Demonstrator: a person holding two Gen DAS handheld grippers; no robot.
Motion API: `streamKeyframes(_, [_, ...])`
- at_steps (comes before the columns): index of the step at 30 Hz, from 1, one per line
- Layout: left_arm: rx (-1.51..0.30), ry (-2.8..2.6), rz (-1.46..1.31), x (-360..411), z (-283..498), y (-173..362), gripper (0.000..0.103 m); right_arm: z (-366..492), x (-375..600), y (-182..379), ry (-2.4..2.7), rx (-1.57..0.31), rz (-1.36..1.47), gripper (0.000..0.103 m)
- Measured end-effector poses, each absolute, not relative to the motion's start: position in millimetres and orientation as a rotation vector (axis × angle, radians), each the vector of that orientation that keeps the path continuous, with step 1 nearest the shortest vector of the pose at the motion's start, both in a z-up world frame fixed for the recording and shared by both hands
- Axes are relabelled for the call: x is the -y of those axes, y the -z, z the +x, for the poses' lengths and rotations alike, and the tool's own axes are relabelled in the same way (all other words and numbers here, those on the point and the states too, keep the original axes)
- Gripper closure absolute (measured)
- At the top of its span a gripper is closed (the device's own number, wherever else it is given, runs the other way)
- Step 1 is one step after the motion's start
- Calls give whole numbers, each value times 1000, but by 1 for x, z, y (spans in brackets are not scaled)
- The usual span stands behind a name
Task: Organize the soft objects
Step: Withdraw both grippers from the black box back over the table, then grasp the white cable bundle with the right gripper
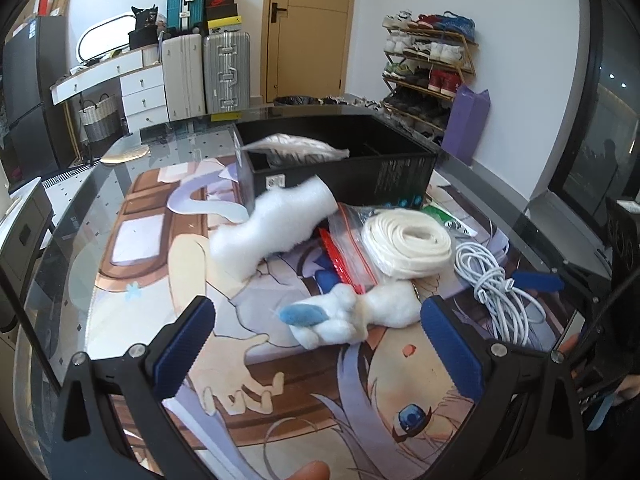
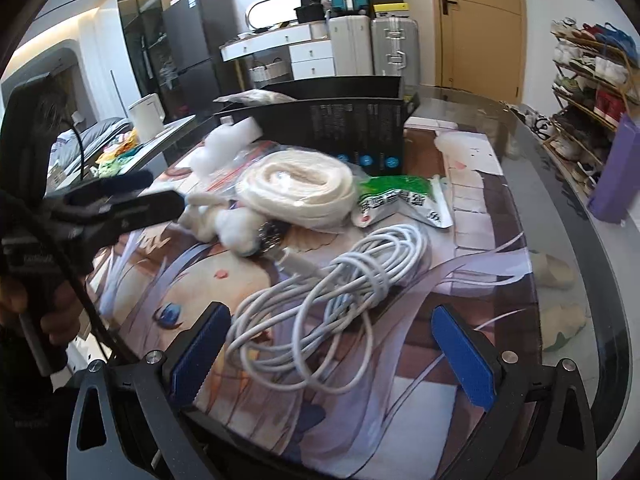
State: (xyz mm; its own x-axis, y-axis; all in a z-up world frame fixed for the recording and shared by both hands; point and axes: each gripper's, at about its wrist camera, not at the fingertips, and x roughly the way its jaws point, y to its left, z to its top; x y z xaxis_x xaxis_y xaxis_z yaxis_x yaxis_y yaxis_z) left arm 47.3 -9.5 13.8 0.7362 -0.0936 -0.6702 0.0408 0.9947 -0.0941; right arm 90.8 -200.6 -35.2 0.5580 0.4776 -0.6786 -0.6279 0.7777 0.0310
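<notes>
One soft white bag [image 1: 298, 148] already in box [image 1: 400, 168], upper middle. Plush toy [image 1: 344, 316], rope [image 1: 408, 240], cord [image 2: 340, 284] left outside. Left tongs [image 1: 320, 344], right tongs [image 2: 332, 352] wide, holding nothing.

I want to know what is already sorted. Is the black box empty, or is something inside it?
Not empty. The open black box holds a pale striped bundle, seen above its rim; what it is, cannot tell.

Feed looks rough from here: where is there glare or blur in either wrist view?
Left wrist: glare on the glass table, plush toy sharp, edges bent by fisheye. Right wrist: the left claw is motion-blurred, white cable sharp, window light reflects off the table's right rim.
</notes>
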Motion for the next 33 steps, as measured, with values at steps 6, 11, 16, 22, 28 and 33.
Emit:
streamKeyframes(6, [-755,76,-67,13,49,-10,0,98,213,35,-605,-704,-212,1])
streamKeyframes(11, [-764,73,-75,14,51,-9,0,102,215,34,-588,-684,-222,1])
streamKeyframes(16, [-780,75,-83,15,54,-5,0,105,209,34,-602,-686,-238,10])
streamKeyframes(22, [-798,78,-87,18,58,-1,0,110,204,35,-615,-698,-247,27])
streamKeyframes(28, [-815,90,-96,23,62,1,0,109,207,34,-616,-687,-236,50])
streamKeyframes(33, [-820,92,-92,25,63,2,0,108,212,34,-623,-680,-204,60])
